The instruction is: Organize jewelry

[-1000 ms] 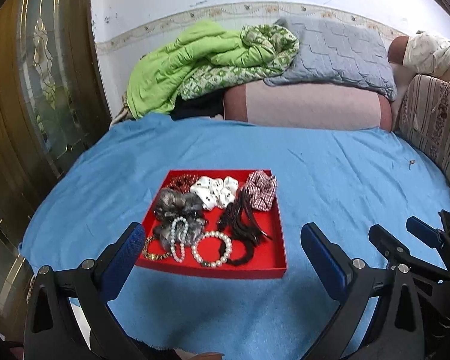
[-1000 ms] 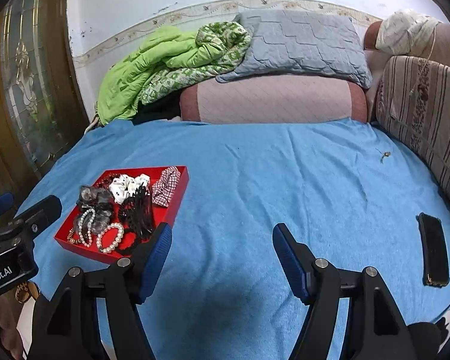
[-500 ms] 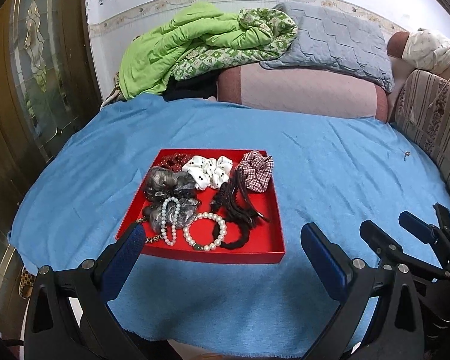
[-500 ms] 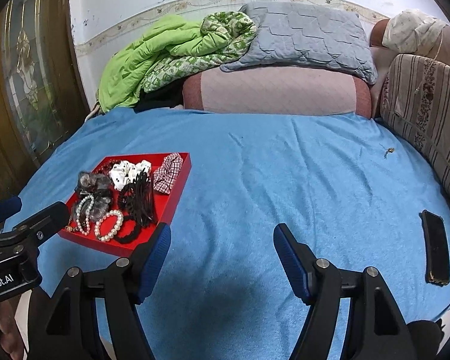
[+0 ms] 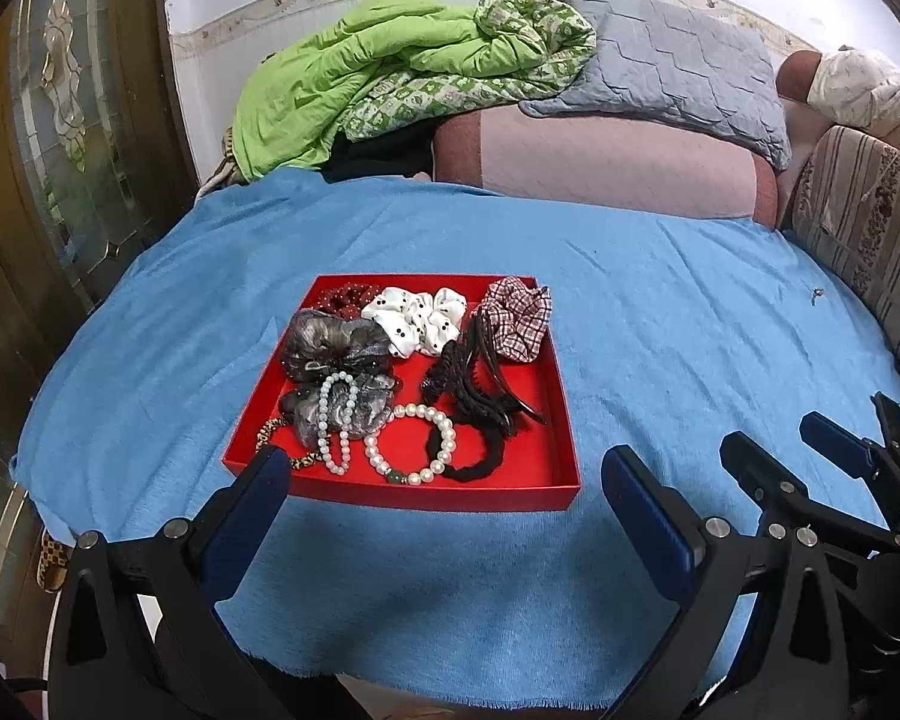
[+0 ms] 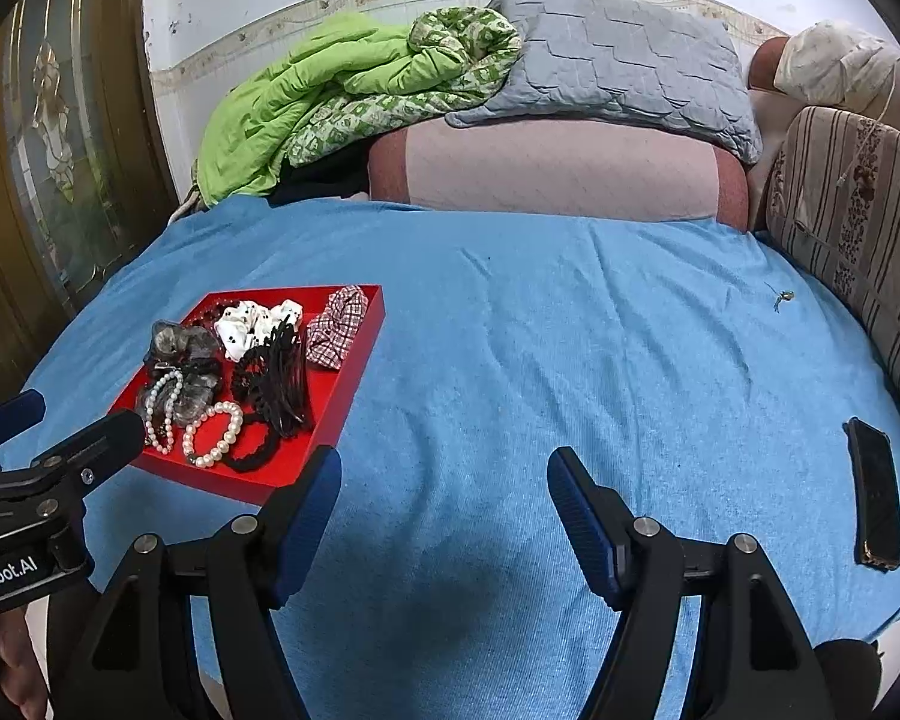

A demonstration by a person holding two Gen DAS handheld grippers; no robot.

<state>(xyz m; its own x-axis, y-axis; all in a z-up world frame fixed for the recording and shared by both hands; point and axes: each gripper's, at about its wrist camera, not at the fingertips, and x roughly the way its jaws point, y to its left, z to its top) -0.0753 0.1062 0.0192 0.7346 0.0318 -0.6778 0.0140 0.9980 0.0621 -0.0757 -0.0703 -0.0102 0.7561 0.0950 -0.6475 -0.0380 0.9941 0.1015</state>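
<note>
A red tray (image 5: 390,489) lies on the blue cloth (image 5: 660,312). It holds a pearl bracelet (image 5: 411,444), a pearl strand (image 5: 336,414), a grey scrunchie (image 5: 333,339), a white dotted scrunchie (image 5: 417,318), a plaid scrunchie (image 5: 519,318), black hair clips (image 5: 480,378) and a black hair tie (image 5: 480,459). My left gripper (image 5: 441,495) is open and empty, just short of the tray's near wall. My right gripper (image 6: 444,501) is open and empty over bare cloth, right of the tray (image 6: 342,390). The pearl bracelet also shows in the right wrist view (image 6: 213,432).
A black phone (image 6: 876,492) lies at the cloth's right edge. A small object (image 6: 783,297) lies far right. A green blanket (image 5: 360,72), grey pillow (image 5: 666,60) and pink cushion (image 5: 594,162) line the back. A striped cushion (image 5: 870,222) stands right, a glass door (image 5: 60,138) left.
Both grippers have pulled back and risen a little; the tray sits higher and farther in both views. Both stay open and empty. Nothing in the tray has moved.
</note>
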